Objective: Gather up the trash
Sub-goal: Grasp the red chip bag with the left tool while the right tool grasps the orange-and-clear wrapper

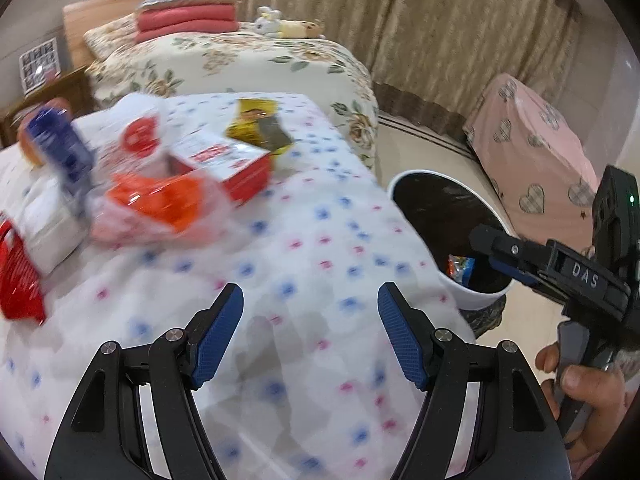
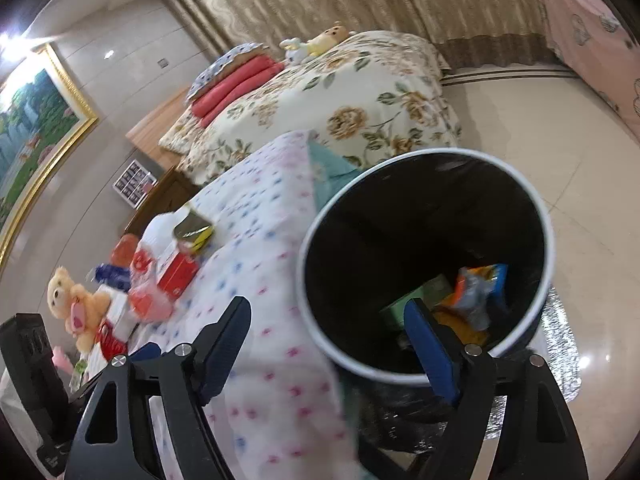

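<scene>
Trash bin (image 2: pixel 536 216) sits under the empty right tool (image 2: pixel 332 340).

Trash pile (image 1: pixel 132 184) on bed motion-blurred, labels unreadable; red packet (image 1: pixel 18 276) cut off by left edge; bin (image 2: pixel 548 236) base hidden behind its rim, contents partly hidden by right gripper (image 2: pixel 328 320) finger; hand (image 1: pixel 588 392) cropped at right edge.

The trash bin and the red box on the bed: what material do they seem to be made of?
Trash bin: probably smooth white plastic, judging by its thin even rim; a black liner bag sits inside. Red box: likely printed cardboard, with flat faces and sharp folded edges, though blurred.
</scene>
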`<state>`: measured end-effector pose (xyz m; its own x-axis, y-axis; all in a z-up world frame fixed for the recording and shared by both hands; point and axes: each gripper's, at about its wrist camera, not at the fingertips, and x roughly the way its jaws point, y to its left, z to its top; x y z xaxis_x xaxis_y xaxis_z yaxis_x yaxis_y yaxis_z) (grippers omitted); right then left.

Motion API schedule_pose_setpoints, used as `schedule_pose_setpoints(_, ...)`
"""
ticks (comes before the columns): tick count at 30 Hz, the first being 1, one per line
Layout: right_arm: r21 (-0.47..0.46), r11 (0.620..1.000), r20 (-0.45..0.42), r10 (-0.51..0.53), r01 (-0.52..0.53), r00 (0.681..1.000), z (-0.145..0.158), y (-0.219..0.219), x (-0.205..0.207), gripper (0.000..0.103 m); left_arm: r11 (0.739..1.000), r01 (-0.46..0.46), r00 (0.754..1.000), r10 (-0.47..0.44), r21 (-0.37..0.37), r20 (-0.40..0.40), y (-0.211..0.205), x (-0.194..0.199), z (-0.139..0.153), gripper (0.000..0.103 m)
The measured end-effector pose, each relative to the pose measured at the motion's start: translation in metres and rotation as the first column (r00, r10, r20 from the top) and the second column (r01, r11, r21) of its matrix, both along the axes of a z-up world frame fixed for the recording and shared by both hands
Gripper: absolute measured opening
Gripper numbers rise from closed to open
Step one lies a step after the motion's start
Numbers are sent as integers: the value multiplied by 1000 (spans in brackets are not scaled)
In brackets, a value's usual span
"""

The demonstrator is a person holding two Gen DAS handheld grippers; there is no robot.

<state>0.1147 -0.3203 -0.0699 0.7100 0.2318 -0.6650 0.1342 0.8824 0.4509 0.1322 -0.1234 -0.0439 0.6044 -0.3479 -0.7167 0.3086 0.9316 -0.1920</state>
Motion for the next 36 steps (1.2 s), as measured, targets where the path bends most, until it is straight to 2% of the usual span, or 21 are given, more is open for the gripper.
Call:
schedule_pose_setpoints(14, -14, 991, 4, 135, -135, 991, -1, 66, 4, 83, 988, -151, 989, 150, -35, -16, 74, -16, -6, 72)
schedule_pose_setpoints(30, -30, 954, 23, 300, -299, 954, 1, 129, 18, 84, 955, -295, 955, 294, -28, -27, 141, -29, -16, 72)
schedule_pose_setpoints(36, -42, 939, 27, 343, -342, 939, 1, 149, 27, 84, 944, -329, 944, 329, 6, 1, 156, -28, -13, 72)
